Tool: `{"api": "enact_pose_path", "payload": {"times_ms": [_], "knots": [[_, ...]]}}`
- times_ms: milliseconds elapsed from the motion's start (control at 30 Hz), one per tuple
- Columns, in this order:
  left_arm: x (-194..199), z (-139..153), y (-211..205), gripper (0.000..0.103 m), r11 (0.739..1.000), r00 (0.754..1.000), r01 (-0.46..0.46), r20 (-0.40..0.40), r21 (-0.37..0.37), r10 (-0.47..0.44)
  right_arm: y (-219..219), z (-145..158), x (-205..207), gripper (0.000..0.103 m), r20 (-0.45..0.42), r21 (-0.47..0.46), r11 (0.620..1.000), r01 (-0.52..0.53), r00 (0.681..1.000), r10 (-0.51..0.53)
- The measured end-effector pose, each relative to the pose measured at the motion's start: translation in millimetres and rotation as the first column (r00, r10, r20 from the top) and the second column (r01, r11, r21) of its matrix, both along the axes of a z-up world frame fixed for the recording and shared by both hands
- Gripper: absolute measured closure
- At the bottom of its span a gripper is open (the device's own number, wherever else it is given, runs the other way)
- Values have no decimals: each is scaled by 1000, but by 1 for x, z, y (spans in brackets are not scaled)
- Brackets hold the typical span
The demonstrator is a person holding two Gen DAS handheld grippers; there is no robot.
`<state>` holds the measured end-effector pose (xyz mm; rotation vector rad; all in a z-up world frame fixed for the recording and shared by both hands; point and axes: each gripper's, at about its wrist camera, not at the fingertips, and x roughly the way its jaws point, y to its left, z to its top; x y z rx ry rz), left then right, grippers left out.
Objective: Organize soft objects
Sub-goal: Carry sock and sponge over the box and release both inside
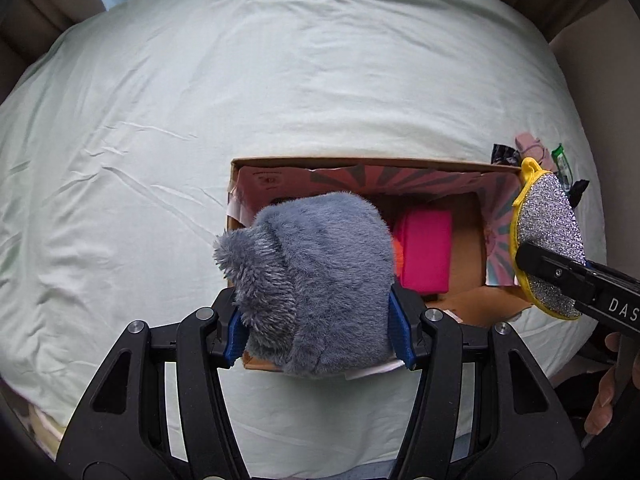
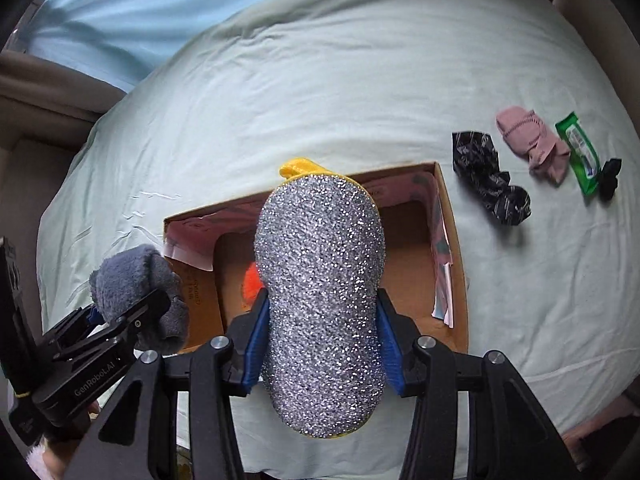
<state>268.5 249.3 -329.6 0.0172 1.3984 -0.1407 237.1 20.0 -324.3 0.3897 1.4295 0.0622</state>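
Observation:
My left gripper (image 1: 316, 328) is shut on a grey fluffy plush item (image 1: 312, 280) and holds it over the near left part of an open cardboard box (image 1: 352, 162). A pink soft block (image 1: 426, 256) lies inside the box. My right gripper (image 2: 320, 348) is shut on a silver glittery scrub sponge with a yellow rim (image 2: 320, 292), held over the near edge of the box (image 2: 448, 208). The sponge (image 1: 548, 240) also shows at the box's right side in the left wrist view. The plush (image 2: 136, 276) shows at the left in the right wrist view.
The box sits on a pale green bedsheet (image 1: 200, 120). Right of the box lie a black scrunchie (image 2: 490, 178), a pink rolled sock (image 2: 528, 140), a green wipes packet (image 2: 580, 152) and a small black item (image 2: 610, 178). An orange item (image 2: 251, 280) lies in the box.

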Motion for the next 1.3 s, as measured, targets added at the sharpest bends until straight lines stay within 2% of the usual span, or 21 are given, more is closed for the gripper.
{"api": "enact_pose_path", "payload": {"times_ms": [133, 233, 267, 333, 367, 400, 433, 500, 567, 667, 900, 1167, 1300], "knots": [[7, -19, -10, 50, 999, 999, 20, -40, 34, -18, -4, -23, 8, 58, -79, 30, 999, 32, 996, -29], [10, -30, -18, 47, 999, 997, 32, -75, 31, -30, -4, -40, 15, 58, -150, 59, 997, 44, 988, -35], [11, -33, -21, 43, 999, 996, 37, -80, 37, -34, -4, -44, 17, 56, -163, 66, 996, 52, 986, -41], [12, -36, -28, 24, 997, 995, 64, -85, 35, -61, -5, -52, 20, 43, -183, 74, 995, 67, 982, -52], [12, -37, -32, 8, 996, 993, 81, -84, 36, -78, -5, -55, 22, 38, -190, 73, 995, 70, 980, -55], [11, -37, -36, 1, 994, 993, 95, -77, 46, -92, -6, -59, 24, 24, -198, 74, 995, 73, 979, -57], [11, -36, -39, 1, 992, 992, 112, -65, 58, -108, -7, -62, 26, 15, -201, 72, 995, 72, 978, -57], [10, -36, -42, 1, 990, 990, 129, -70, 61, -125, -7, -62, 28, 9, -188, 46, 997, 54, 981, -44], [9, -37, -41, 1, 992, 990, 119, -79, 49, -115, -6, -60, 29, 9, -167, 18, 1000, 18, 986, -15], [8, -35, -37, 1, 994, 992, 98, -78, 47, -94, -3, -59, 28, 9, -152, 26, 1000, 4, 988, 0], [2, -12, -32, 1, 995, 996, 90, -22, 36, -89, -8, -44, 20, 9, -108, 46, 999, 4, 994, 1], [-19, 24, -23, 1, 997, 996, 74, 47, 31, -75, -7, -14, 4, 9, -35, 36, 999, -7, 999, 9], [-37, 47, -18, 1, 998, 994, 62, 94, 25, -64, -3, 11, -8, 9, 27, 41, 999, -18, 999, 17]]}}
